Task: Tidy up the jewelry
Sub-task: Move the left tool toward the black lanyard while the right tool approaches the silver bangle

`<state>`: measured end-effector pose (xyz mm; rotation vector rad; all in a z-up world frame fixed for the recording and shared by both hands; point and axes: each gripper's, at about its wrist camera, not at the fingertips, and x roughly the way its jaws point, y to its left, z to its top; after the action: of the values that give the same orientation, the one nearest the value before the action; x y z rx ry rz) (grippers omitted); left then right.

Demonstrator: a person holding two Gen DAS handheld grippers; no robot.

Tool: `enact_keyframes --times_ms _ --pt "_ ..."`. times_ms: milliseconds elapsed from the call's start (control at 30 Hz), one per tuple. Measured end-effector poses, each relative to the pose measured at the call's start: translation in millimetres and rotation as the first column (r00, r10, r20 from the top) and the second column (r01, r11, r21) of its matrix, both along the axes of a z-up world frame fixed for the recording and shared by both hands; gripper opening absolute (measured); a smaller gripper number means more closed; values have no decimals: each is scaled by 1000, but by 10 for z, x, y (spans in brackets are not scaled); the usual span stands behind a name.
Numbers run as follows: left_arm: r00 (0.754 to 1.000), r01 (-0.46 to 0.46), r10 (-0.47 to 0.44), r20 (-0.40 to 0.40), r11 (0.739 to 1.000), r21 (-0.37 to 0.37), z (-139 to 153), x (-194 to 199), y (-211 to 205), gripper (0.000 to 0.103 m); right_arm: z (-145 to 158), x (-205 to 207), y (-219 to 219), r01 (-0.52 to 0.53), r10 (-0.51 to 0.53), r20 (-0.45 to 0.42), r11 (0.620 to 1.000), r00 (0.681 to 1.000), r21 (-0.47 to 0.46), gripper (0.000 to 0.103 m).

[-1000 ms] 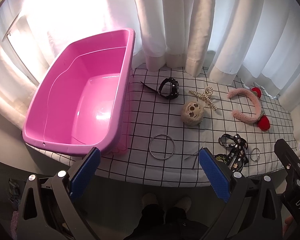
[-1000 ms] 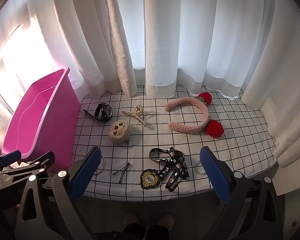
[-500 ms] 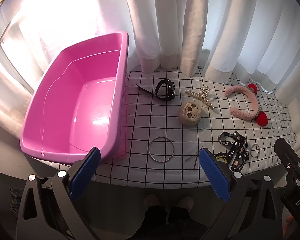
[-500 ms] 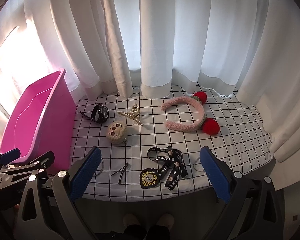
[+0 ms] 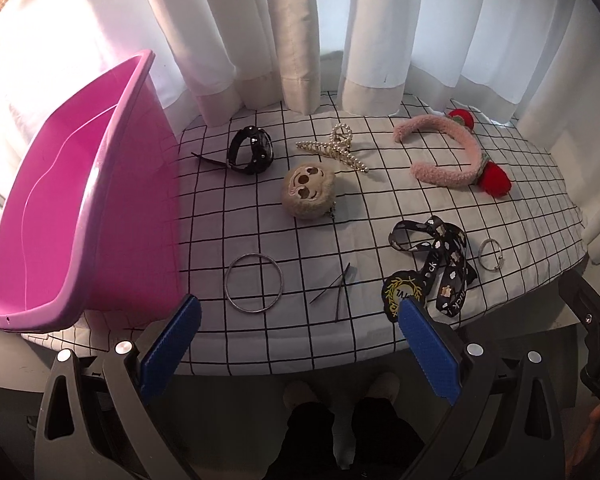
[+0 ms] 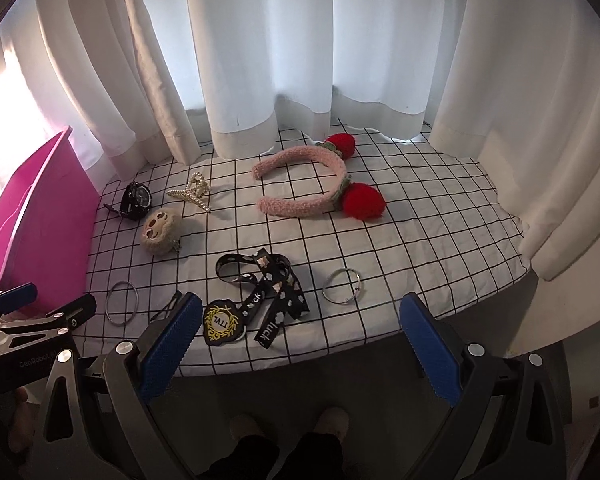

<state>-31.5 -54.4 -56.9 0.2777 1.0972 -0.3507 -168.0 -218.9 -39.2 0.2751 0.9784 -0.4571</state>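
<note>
Left wrist view: a pink tub [image 5: 60,208] stands empty at the left edge of the checked surface [image 5: 260,352], with the jewelry spread to its right. A pink headband [image 5: 452,152] lies near the far right corner, a black lanyard [image 5: 440,264] at the near edge, a plush sloth charm [image 5: 309,190] mid-surface behind a watch [image 5: 252,150] and a pearl hair clip [image 5: 338,150]. A large bangle [image 5: 254,283], a small ring [image 5: 491,255] and hairpins [image 5: 336,290] sit along the near edge. Left claw [image 5: 298,350] and right claw [image 6: 298,350] hover off the near edge, both spread wide and holding nothing. The bangle looks the sensible first pick: come down steeply, pinch its rim, lift clear before crossing to the tub.
</note>
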Motion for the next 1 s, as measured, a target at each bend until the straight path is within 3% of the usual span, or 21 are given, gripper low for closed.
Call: enact_keyframes --times_ms 433,700,1000 --pt "999 -34 33 -24 999 -27 -621 -174 -831 97 -864 193 -816 -161 163 -82 987 983 31 94" --pt "995 -99 99 -17 995 -17 -944 -156 -1093 97 -1399 455 -987 -273 278 -135 961 951 50 94" --pt "988 -152 152 -24 988 -1 -1198 -99 -1129 97 -1655 642 -1012 -340 343 -152 939 927 46 94"
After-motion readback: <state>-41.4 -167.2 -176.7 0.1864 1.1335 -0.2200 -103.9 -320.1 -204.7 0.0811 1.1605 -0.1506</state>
